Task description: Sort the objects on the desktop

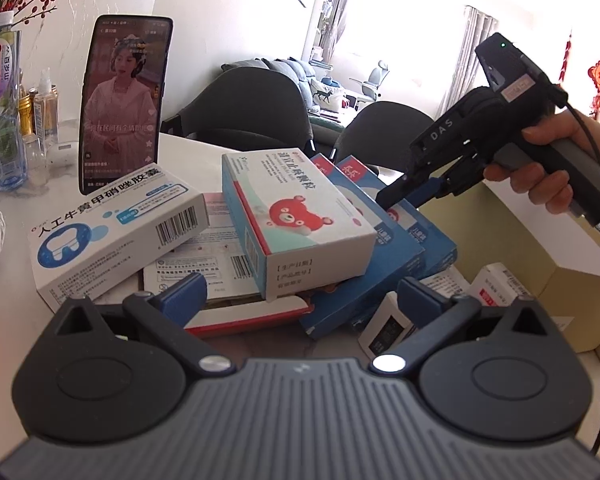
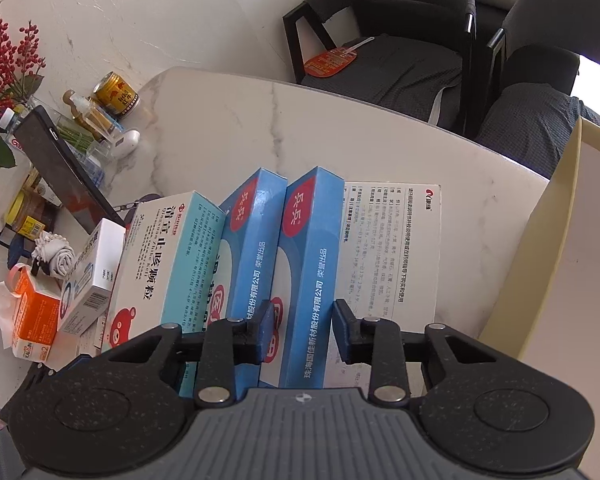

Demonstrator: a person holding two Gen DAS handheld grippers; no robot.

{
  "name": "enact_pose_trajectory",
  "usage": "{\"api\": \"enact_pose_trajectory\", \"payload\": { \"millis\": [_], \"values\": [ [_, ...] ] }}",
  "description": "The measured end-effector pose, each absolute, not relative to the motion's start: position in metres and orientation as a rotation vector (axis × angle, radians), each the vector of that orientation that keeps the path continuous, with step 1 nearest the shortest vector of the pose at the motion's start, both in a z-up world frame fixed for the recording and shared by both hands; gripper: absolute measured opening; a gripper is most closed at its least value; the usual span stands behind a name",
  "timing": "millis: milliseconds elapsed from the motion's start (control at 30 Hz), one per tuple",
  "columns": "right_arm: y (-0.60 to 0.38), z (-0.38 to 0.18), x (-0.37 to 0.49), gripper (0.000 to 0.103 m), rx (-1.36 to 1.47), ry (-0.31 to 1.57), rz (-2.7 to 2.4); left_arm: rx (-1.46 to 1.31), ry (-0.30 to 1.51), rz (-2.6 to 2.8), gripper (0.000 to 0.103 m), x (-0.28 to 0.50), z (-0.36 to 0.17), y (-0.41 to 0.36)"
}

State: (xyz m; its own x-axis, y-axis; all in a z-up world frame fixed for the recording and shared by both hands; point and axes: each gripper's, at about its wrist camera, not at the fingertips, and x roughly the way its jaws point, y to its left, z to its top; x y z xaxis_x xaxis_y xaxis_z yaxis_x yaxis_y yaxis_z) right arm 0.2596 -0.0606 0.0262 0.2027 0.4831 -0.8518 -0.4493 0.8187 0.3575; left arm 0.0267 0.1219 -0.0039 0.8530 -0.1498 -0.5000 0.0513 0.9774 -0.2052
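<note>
So my right gripper [image 2: 302, 330] is angled down over the pile of boxes on the marble table [image 2: 300, 120], jaws straddling the right-hand blue box [image 2: 312, 248]. Honestly can't tell if the pads actually pinch it. Left gripper [image 1: 300, 298] hangs with its fingers spread wide, nothing in them, facing the bear box [image 1: 300, 216] and the tooth box [image 1: 112, 232].

The pile of medicine boxes [image 1: 300, 216] is viewed closely from low by the left wrist. It is viewed steeply from above by the right wrist (the two blue boxes [image 2: 276, 264] are shared).
</note>
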Motion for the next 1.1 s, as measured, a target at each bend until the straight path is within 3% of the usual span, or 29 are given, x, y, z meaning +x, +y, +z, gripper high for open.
{"api": "enact_pose_trajectory", "payload": {
  "millis": [500, 1100],
  "values": [
    [-0.055, 0.038, 0.245, 0.029, 0.101, 1.183, 0.741, -0.196, 0.53, -0.095, 0.103, 0.023, -0.001, 0.121],
    [-0.038, 0.061, 0.215, 0.026, -0.052, 1.09, 0.645, -0.198, 0.519, -0.102, 0.103, 0.014, 0.002, 0.118]
  ]
}}
